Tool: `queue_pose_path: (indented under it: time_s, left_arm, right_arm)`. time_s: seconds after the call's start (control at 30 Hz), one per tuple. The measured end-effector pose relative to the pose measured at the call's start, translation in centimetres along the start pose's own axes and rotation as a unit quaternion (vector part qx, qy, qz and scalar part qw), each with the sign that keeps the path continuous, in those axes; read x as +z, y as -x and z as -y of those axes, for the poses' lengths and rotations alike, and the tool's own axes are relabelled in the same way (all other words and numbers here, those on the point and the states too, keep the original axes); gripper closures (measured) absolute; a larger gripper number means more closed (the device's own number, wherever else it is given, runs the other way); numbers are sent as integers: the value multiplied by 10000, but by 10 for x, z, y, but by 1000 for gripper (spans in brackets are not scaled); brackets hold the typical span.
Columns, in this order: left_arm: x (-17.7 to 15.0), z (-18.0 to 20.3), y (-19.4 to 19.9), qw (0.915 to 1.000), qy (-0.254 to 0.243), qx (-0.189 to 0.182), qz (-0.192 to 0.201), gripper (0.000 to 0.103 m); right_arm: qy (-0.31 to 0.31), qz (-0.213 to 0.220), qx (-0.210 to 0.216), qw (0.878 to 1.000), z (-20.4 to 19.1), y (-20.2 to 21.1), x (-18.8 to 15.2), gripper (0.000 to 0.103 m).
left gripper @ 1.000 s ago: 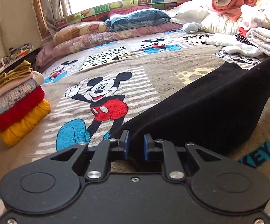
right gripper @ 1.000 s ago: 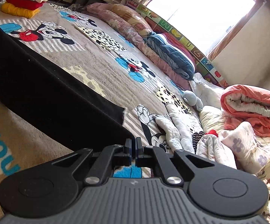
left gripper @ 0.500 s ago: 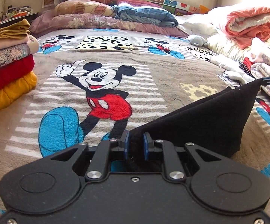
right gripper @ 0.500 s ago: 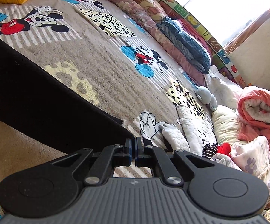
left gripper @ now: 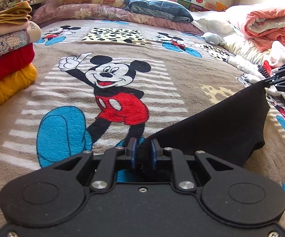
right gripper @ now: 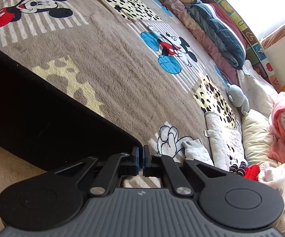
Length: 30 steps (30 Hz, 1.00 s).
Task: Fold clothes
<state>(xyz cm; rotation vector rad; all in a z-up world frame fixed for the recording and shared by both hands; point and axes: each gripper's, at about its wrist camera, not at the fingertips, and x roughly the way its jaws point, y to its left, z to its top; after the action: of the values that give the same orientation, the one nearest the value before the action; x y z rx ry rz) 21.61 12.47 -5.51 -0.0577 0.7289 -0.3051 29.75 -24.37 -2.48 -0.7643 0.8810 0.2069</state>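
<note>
Both the left gripper [left gripper: 142,151] and right gripper [right gripper: 140,157] pinch corners of the black cloth [left gripper: 217,130] stretched above the bed [left gripper: 182,73], mid-fold; next, carry that edge toward twelve o'clock

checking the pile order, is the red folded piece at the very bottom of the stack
No, the red garment rests on a yellow knit that forms the stack's bottom layer in the left wrist view.

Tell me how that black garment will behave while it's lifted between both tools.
Likely floppy: the black garment sags between the left tool and right tool. Probably light, since pinched corners alone carry it. Its free lower edge may drag over the blanket.
</note>
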Motion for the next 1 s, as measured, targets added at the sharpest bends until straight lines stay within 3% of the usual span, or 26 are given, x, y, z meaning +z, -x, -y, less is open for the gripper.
queue_pose_path:
  time_s: [0.43, 0.57, 0.6, 0.73, 0.83, 0.87, 1.0]
  left_arm:
    - [-1, 0, -6, 10000, 9, 72, -19, 88]
    - [0, -1, -7, 10000, 51, 50, -28, 87]
    - [0, -1, -6, 10000, 66, 54, -19, 86]
    - [2, -2, 2, 9997, 56, 181, 132, 66]
    - [6, -5, 18, 9991, 94, 217, 358, 64]
    - [7, -6, 23, 9988, 118, 224, 430, 64]
    - [6, -25, 37, 9966, 535, 163, 602, 64]
  right_arm:
    - [-189, -566, 301, 9978, -5, -53, 9, 99]
    - [-638, -604, 12, 9961, -5, -61, 1, 81]
    - [-873, -499, -25, 9949, -1, -57, -3, 77]
    - [-1768, 101, -368, 9835, 18, -19, -15, 66]
    - [-1995, 724, -135, 9771, 10, 22, -25, 64]
    - [-2011, 939, -3, 9751, 2, 36, -28, 58]
    - [-1883, 1197, 485, 9736, -45, 61, -37, 57]
